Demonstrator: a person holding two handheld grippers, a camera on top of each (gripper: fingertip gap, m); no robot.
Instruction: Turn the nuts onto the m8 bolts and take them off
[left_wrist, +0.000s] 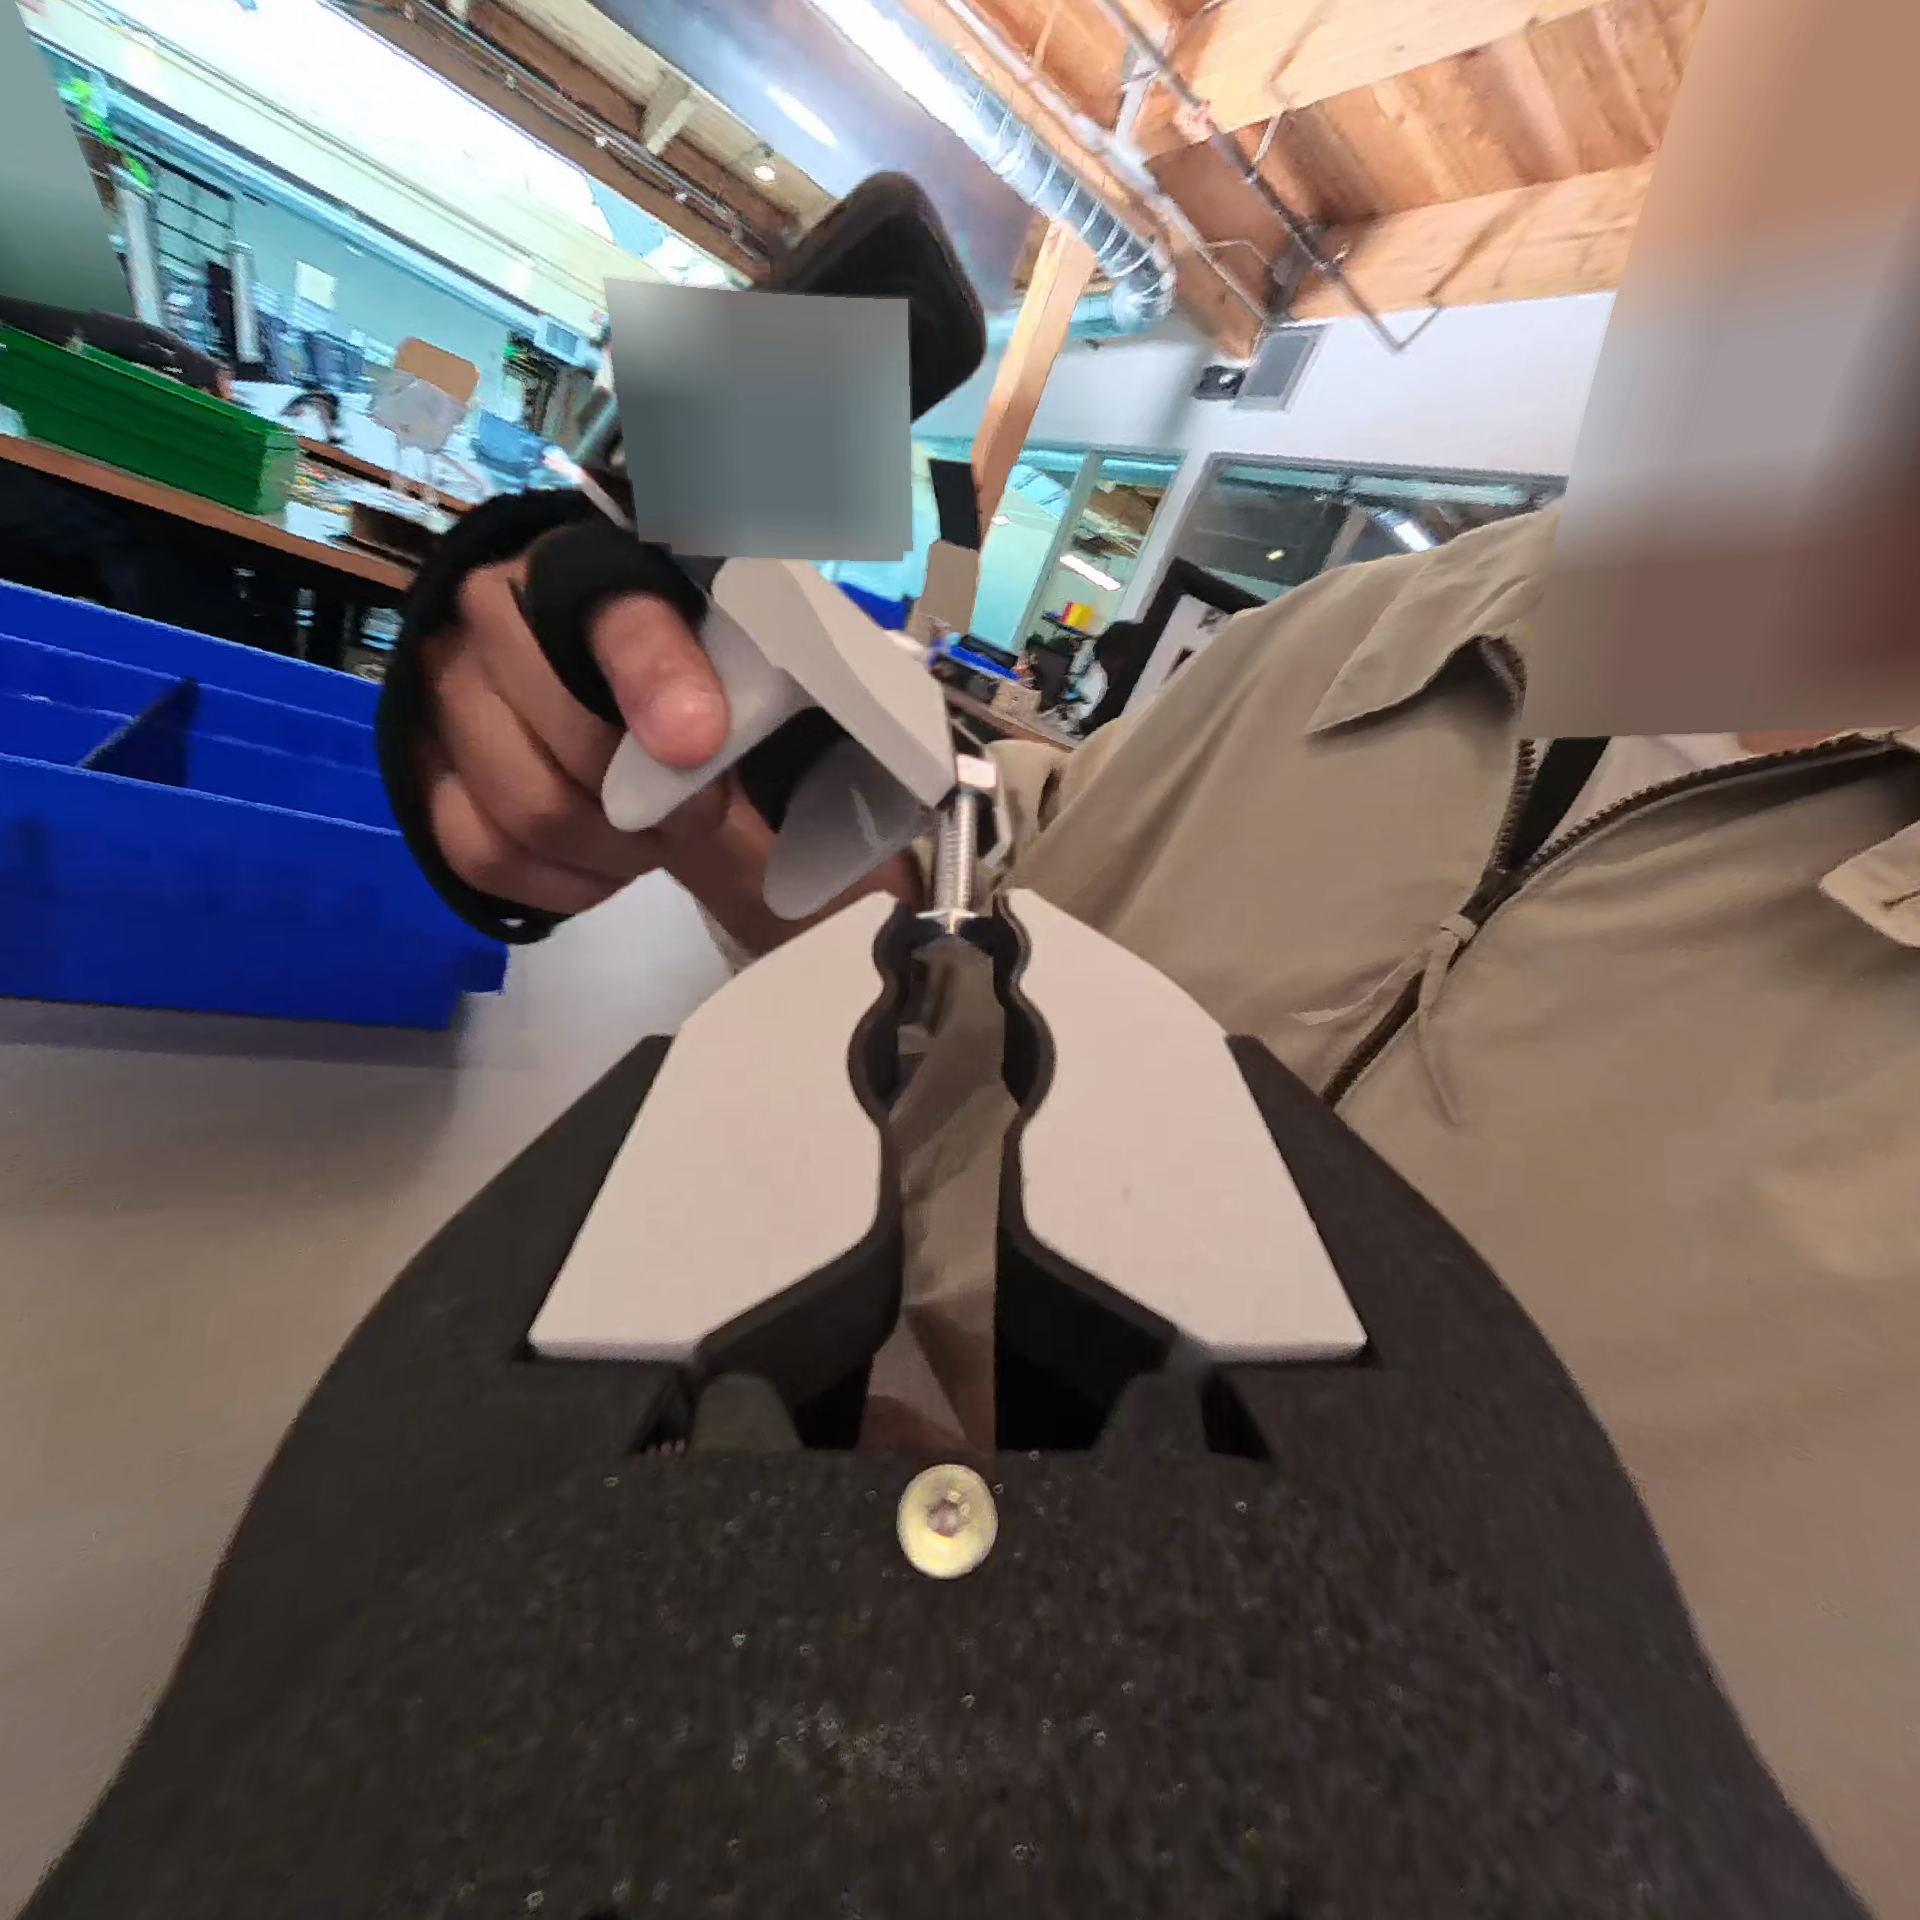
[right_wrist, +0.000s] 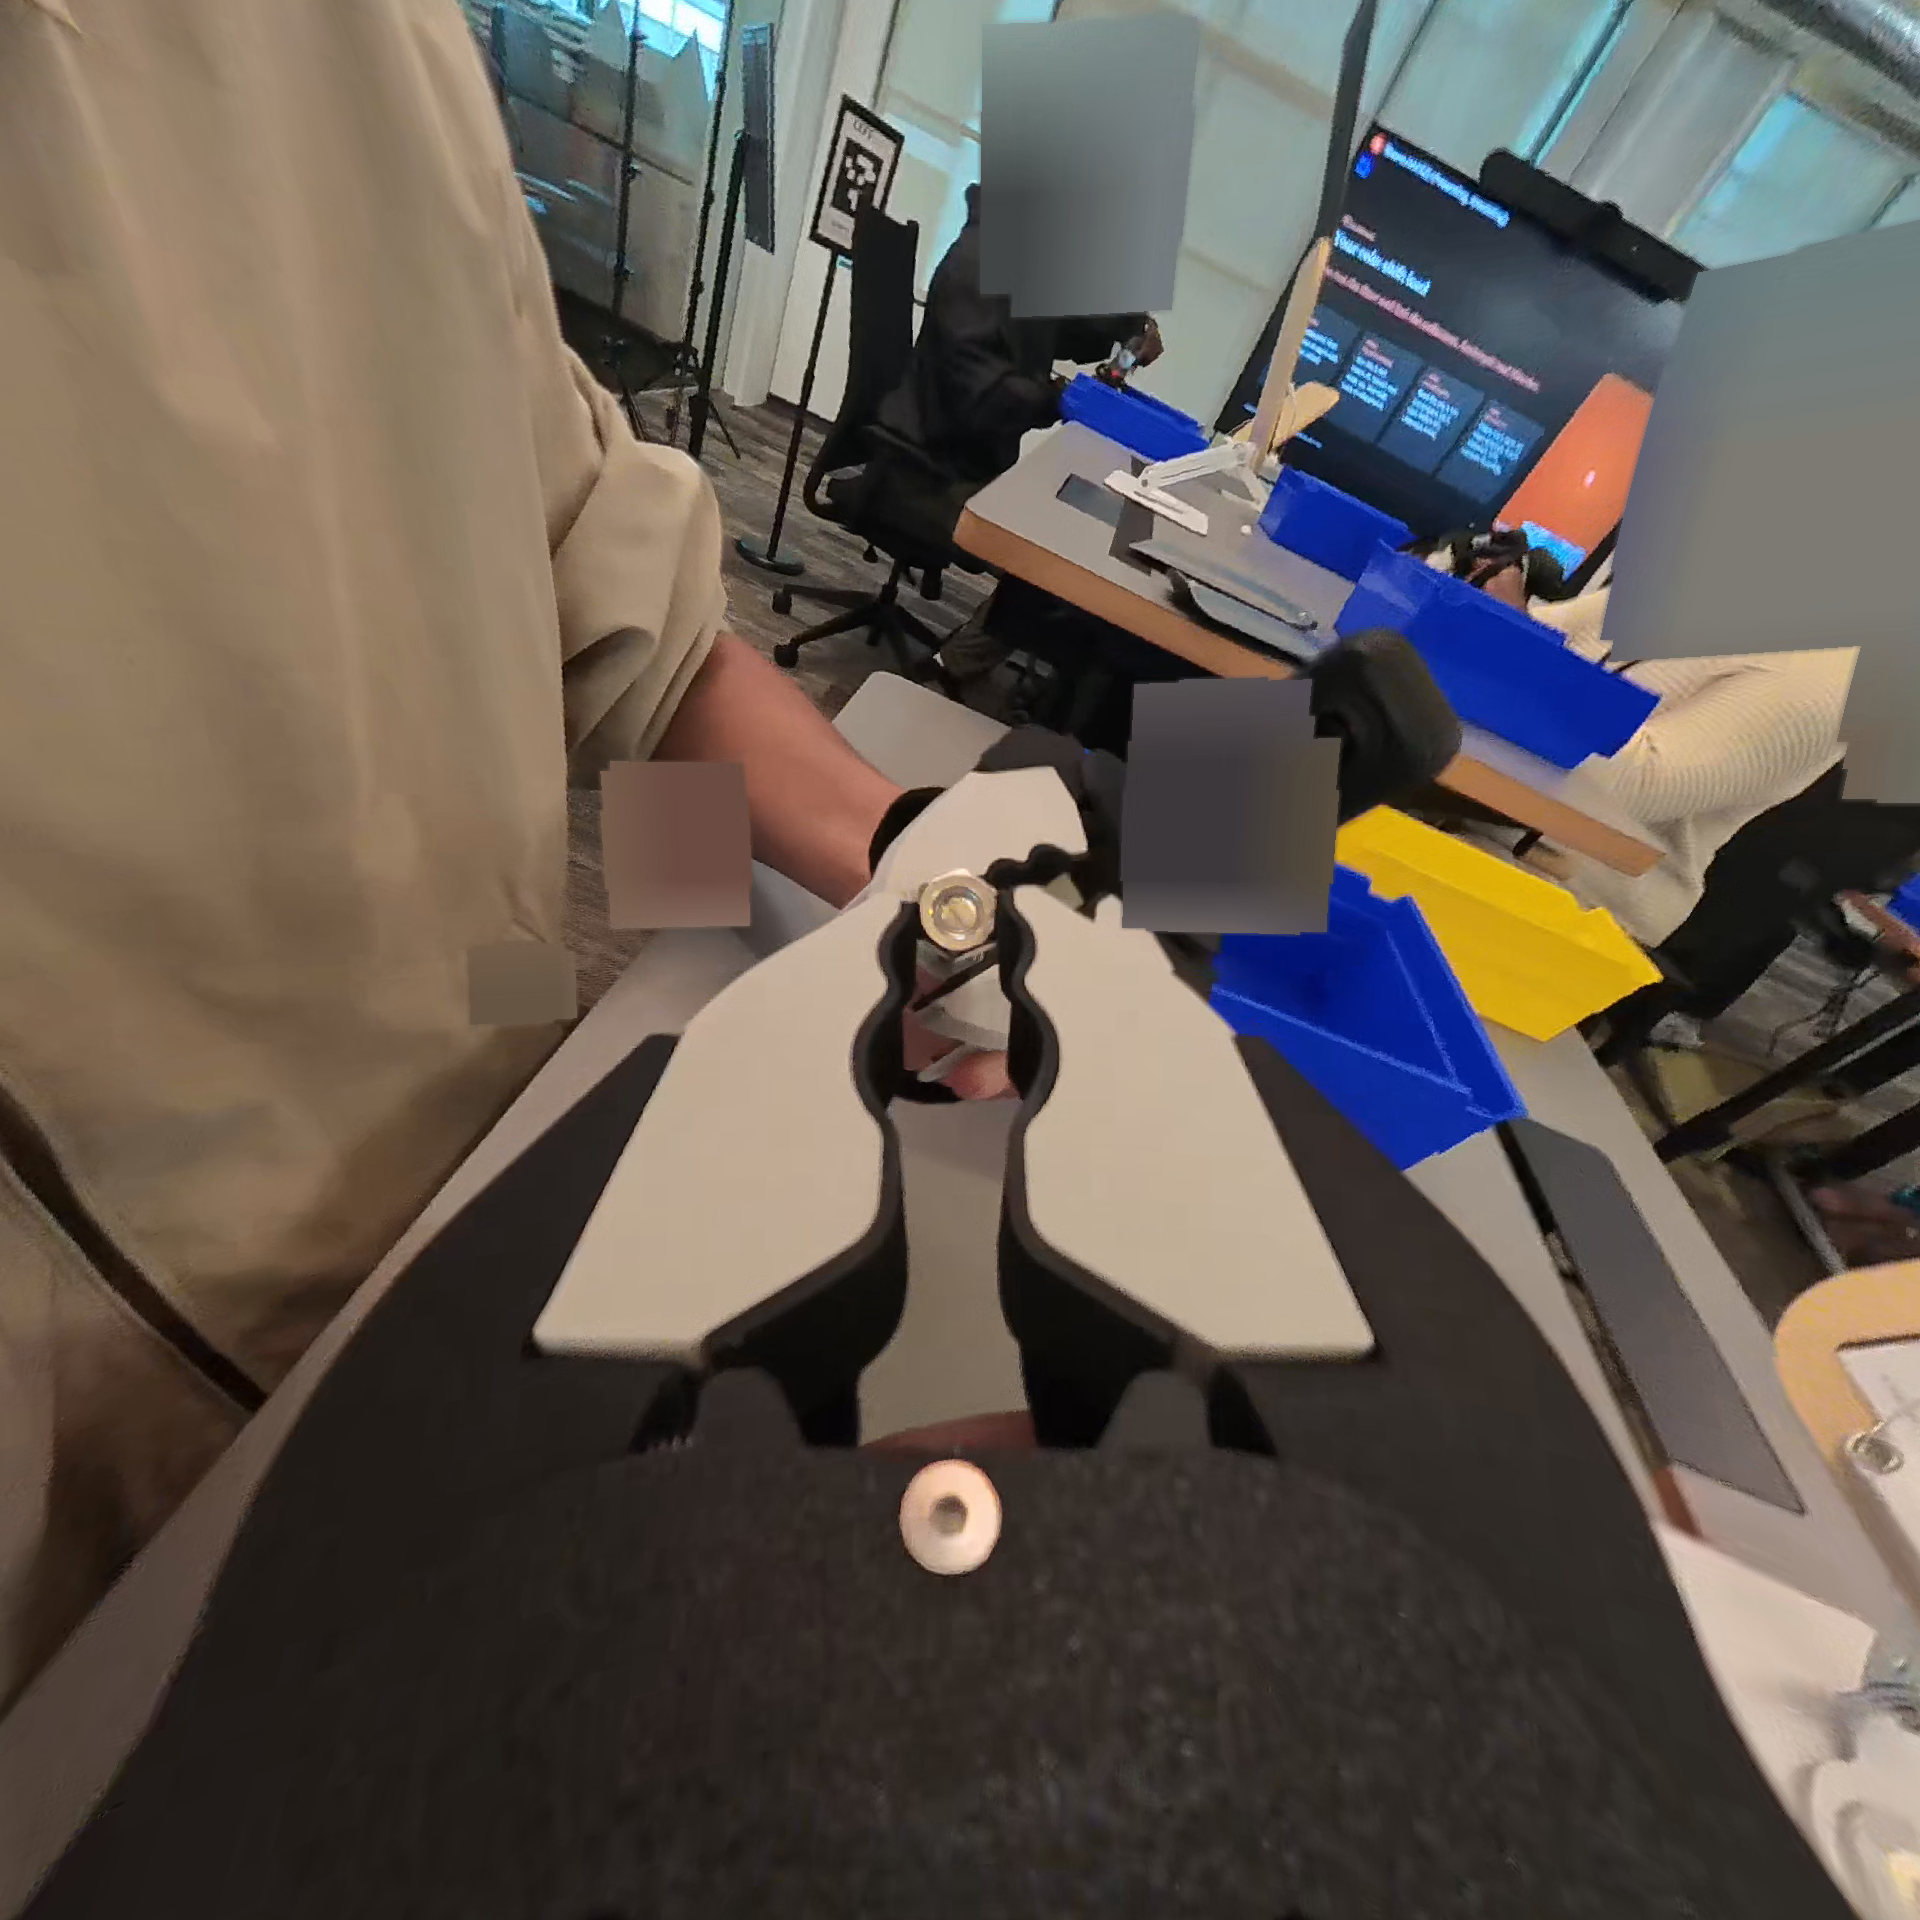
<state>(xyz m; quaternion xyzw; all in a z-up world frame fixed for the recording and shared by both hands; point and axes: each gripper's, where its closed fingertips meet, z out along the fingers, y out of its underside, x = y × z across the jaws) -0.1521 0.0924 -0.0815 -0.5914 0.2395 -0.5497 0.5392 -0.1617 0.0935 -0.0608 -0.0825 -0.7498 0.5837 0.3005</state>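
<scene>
The desk (left_wrist: 208, 1195) is grey, with blue bins (left_wrist: 208, 810) along its far side in the left wrist view and a blue bin (right_wrist: 1351, 1039) and a yellow bin (right_wrist: 1486, 914) beside the work in the right wrist view. Both tools are held up above it, close to the person's beige jacket (left_wrist: 1455, 1039). The left gripper (left_wrist: 951, 920) has its fingers nearly closed, pinching the head end of the bolt (left_wrist: 958, 868), whose threaded shank rises away toward the other tool. The right gripper (right_wrist: 956, 920) is likewise nearly closed, its tips clamped on the nut (right_wrist: 957, 914), seen end-on with the bolt behind it. In the left view the nut (left_wrist: 974, 774) sits at the far end of the thread, well apart from the head. By my reading the step is threading near the bolt's tip, though whether on or off cannot be told. The next move calls for a wrist twist about the bolt's axis, then a release and regrip, keeping nut and shank aligned so the thread does not bind.
</scene>
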